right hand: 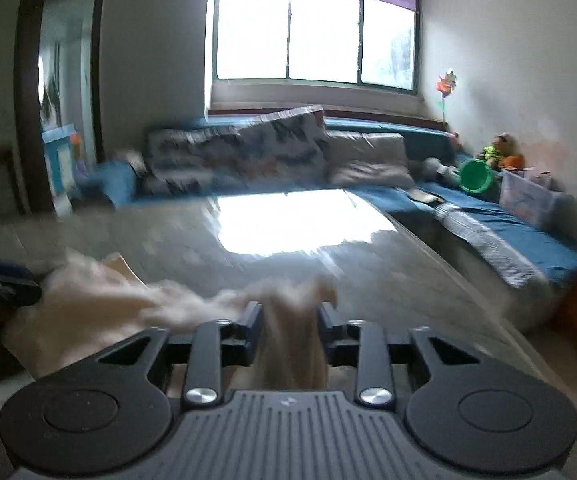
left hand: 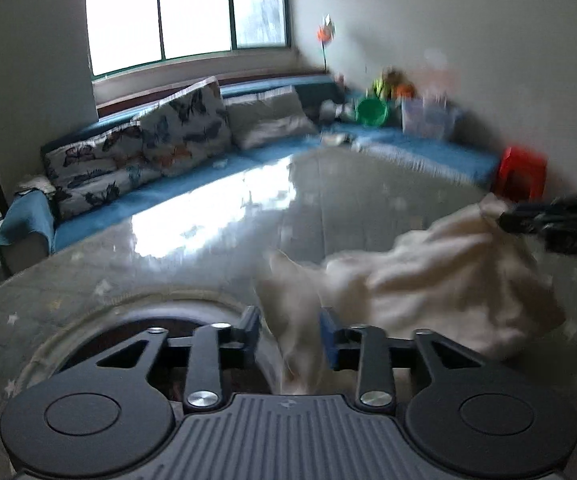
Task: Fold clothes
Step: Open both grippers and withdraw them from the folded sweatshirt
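Both tongs [left hand: 290, 334] [right hand: 288, 330] grip blurred cream cloth [left hand: 448, 280], shape unreadable.

No text, label, brand or number can be read in either view; only a small pale emblem [left hand: 287, 403] stands on the ribbed grey body of each tool, too small and blurred to make out.

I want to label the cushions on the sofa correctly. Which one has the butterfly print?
The butterfly cushion is the large one leaning toward the sofa's left end. The plain pillow to its right is grey, without any pattern.
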### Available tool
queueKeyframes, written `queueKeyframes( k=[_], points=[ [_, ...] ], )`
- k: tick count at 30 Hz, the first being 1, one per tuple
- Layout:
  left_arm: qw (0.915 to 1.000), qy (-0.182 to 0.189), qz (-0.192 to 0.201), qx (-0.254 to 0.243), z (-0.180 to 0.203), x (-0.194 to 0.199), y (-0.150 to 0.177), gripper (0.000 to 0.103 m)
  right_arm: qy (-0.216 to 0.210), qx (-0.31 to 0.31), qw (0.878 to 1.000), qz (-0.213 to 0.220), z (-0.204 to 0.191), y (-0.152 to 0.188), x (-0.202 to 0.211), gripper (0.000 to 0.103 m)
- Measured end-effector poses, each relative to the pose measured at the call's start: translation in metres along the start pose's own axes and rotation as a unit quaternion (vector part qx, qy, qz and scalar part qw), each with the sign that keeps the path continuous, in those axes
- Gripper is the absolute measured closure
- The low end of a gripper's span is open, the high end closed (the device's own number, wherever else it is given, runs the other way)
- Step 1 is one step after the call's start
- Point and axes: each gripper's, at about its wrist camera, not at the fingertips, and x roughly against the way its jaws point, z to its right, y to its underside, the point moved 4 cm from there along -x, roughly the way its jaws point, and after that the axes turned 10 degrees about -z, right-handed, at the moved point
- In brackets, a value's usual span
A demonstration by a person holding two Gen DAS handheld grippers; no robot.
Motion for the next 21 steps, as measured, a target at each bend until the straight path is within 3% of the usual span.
queueKeyframes(
  k=[4,10,14,21],
  points=[
    [0.9998,-0.012,-0.017,-0.001,-0.011,0.002,0.025,0.056,0.000,0.020,1.000,-0.013,-0.006,0.023,-0.001,0.064],
    [0.9989,-0.039,-0.001,0.026,-0.046,0.040,0.047,0.051,-0.050,0.030,0.998,-0.001,-0.045,0.038,-0.005,0.064],
    [0.9955,-0.080,-0.002,0.049,-0.074,0.069,0.076,0.048,-0.085,0.027,0.996,-0.015,-0.071,0.053,-0.016,0.064],
    [0.9842,-0.153,-0.003,0.090,-0.122,0.121,0.129,0.043,-0.087,0.040,0.995,-0.006,-0.090,0.045,-0.011,0.063]
  ],
)
